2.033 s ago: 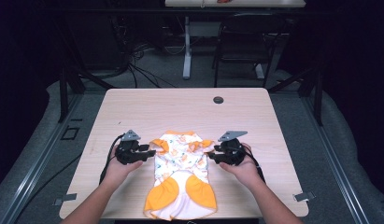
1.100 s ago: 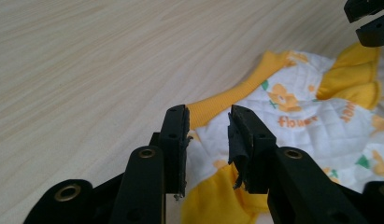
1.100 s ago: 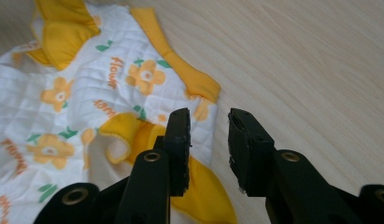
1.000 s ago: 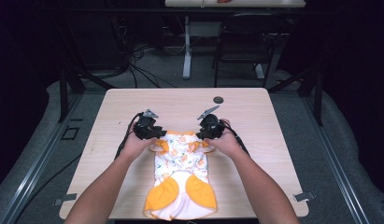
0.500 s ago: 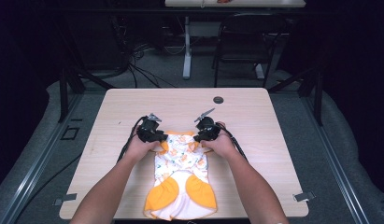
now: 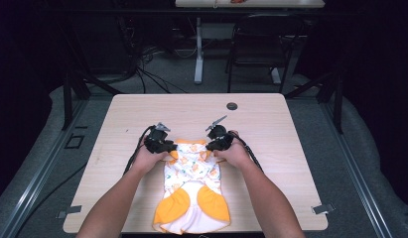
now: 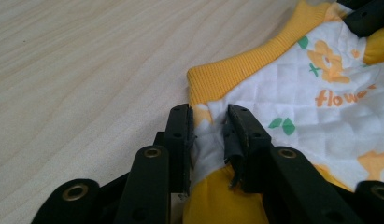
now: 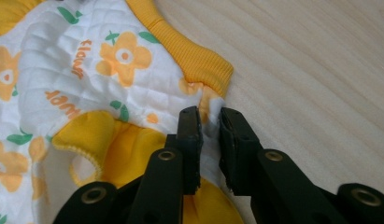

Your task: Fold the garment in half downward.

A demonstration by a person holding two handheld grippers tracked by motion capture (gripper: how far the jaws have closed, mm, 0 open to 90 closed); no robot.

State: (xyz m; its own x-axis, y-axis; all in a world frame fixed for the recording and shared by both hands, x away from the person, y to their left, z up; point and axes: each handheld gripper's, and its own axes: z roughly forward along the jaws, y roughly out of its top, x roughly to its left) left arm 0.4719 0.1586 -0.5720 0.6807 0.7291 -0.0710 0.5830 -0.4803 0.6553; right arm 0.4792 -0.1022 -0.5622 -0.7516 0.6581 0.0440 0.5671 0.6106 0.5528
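Note:
A quilted white baby garment [image 6: 191, 178] with orange flowers and orange ribbed trim lies flat on the wooden table [image 6: 271, 129], its orange leg parts toward the near edge. My left gripper [image 6: 164, 145] is at the garment's top left corner. In the left gripper view, its jaws [image 7: 208, 114] have just been closing and pinch a fold of white fabric [image 7: 311, 121] beside the orange collar band. My right gripper [image 6: 214, 145] is at the top right corner. Its jaws [image 8: 209, 114] have also just been closing and squeeze the garment's [image 8: 87, 79] edge below the ribbed band.
A small black round grommet [image 6: 232, 106] sits in the tabletop at the far middle. Black cables trail from both grippers along the forearms. Bare wood [image 7: 77, 70] lies to the outside of each gripper. A chair [image 6: 256, 44] and desk legs stand on the floor beyond.
Both hands moved from the garment's mid sides up to its top corners, then drew slightly nearer. The jaws have narrowed onto the fabric at each corner.

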